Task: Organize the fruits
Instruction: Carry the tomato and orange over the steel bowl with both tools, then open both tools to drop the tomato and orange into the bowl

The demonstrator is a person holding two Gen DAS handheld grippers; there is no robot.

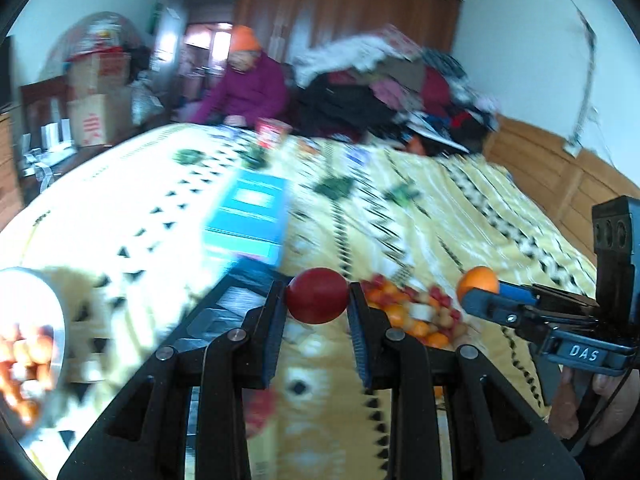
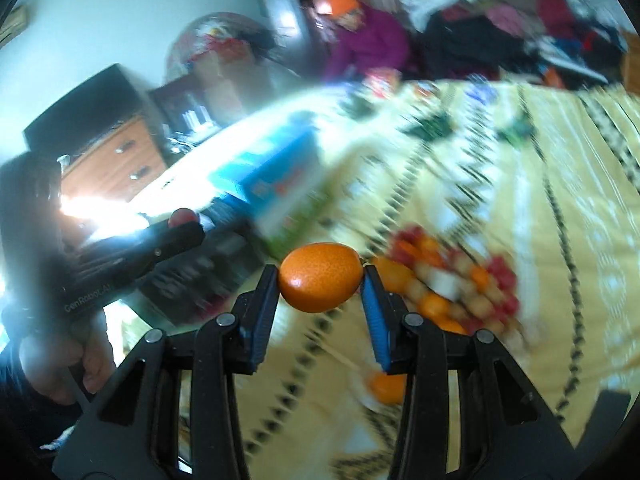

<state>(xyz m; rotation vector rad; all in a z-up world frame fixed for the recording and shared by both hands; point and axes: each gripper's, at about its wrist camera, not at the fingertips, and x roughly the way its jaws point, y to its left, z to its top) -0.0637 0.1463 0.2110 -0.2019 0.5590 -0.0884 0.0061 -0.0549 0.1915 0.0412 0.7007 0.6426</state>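
Observation:
My left gripper [image 1: 317,295] is shut on a dark red fruit [image 1: 317,296] and holds it above the yellow patterned bedspread [image 1: 420,216]. My right gripper [image 2: 321,282] is shut on an orange fruit [image 2: 320,277], also held above the bed. In the left wrist view the right gripper [image 1: 478,288] shows at the right with its orange fruit [image 1: 478,278]. In the right wrist view the left gripper [image 2: 182,220] shows at the left with the red fruit [image 2: 181,216]. A blurred pile of mixed red, orange and pale fruits [image 1: 416,314] [image 2: 452,284] lies on the bedspread.
A metal bowl [image 1: 60,312] with orange fruits is at the left. A blue box [image 1: 248,216] [image 2: 276,184] lies on the bed. A person in a purple coat [image 1: 248,88] sits at the far side beside a heap of clothes [image 1: 392,92]. A wooden headboard [image 1: 560,184] is at the right.

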